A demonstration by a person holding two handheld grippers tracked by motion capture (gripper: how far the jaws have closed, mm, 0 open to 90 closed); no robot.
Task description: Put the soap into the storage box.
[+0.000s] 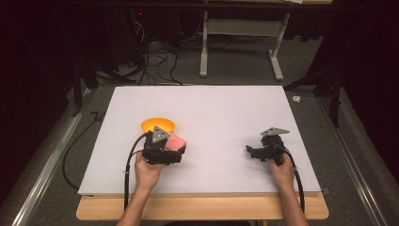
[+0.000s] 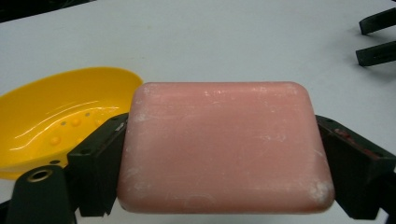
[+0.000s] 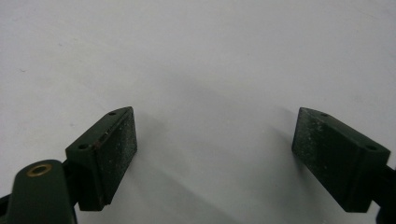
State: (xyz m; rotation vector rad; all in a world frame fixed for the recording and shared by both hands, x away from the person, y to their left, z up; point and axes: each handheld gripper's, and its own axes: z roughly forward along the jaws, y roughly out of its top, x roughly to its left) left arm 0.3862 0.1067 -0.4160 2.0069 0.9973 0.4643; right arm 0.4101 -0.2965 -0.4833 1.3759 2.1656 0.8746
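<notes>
both l claw [image 2: 219,154] pads on pink soap [image 2: 224,147]

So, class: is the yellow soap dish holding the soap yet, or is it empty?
Empty. The yellow soap dish shows only its bare dimpled floor, while the pink soap bar sits clamped between the left gripper jaws beside it.

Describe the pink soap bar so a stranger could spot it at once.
On the white table board, look to the near left, where the left gripper works. Clamped between its black jaws is a pink, rounded rectangular soap bar, scuffed whitish, right beside the glossy yellow oval plastic soap dish; nothing else is pink.
</notes>
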